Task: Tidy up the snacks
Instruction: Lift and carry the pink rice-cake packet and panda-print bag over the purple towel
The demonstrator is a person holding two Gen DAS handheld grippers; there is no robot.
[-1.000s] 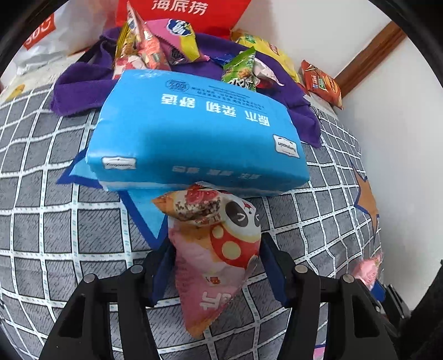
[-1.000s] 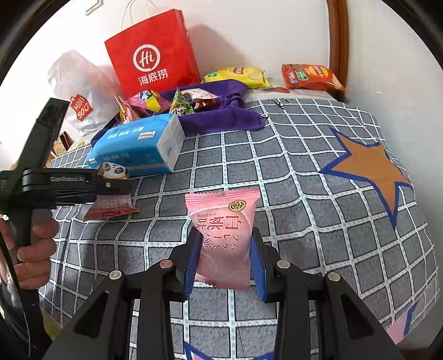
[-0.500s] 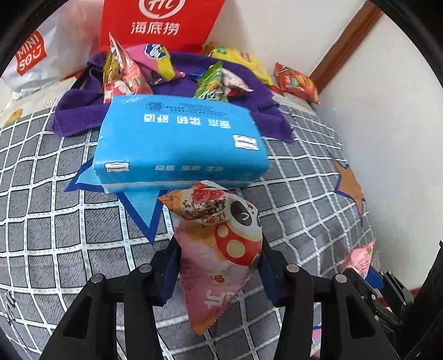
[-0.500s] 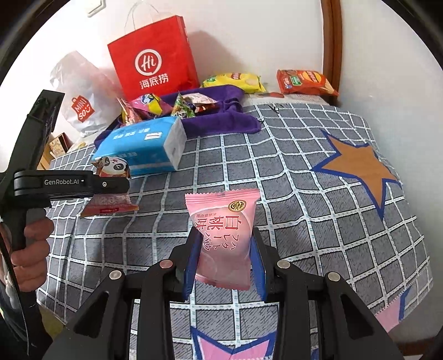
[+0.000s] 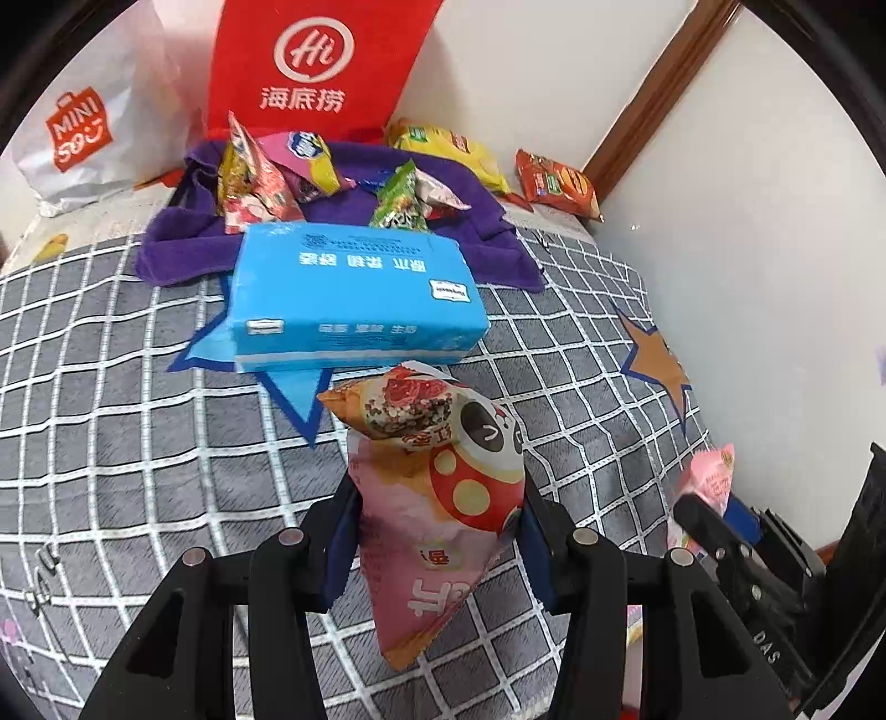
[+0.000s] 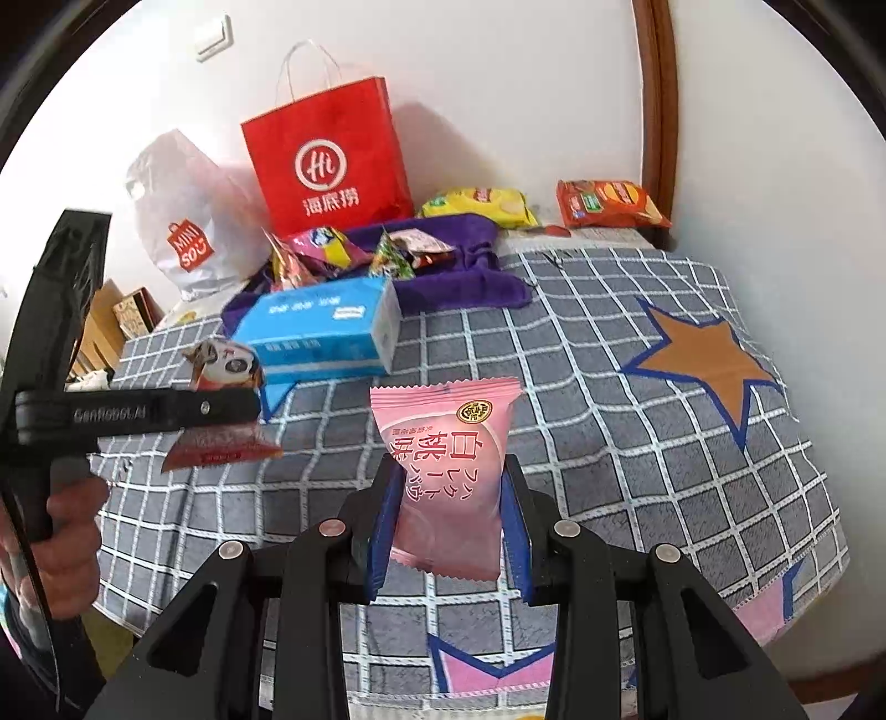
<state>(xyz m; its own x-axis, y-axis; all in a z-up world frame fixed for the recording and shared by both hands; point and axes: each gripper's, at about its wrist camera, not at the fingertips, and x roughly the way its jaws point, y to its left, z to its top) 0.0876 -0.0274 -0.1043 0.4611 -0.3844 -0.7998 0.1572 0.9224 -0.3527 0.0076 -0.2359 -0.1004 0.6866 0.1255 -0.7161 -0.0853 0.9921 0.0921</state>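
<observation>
I have both claws lifted off the bed [image 6: 609,387]: left claw [image 5: 437,531], its jaws just tightened, grips the panda snack packet [image 5: 443,498]; right claw [image 6: 448,520] grips the pink peach packet [image 6: 448,471]. Both now await sorting.

Looked like a bedroom in somebody's home. Everything sat on a bed with a grey checked blanket [image 6: 609,387] covered in stars, pushed into a corner of white walls with brown wooden trim [image 6: 656,111]. A red paper shopping bag [image 6: 326,160] and a white plastic store bag [image 6: 183,232] leaned against the wall, cardboard boxes [image 6: 124,315] stood off to the side, and a light switch [image 6: 213,39] was up high.
</observation>
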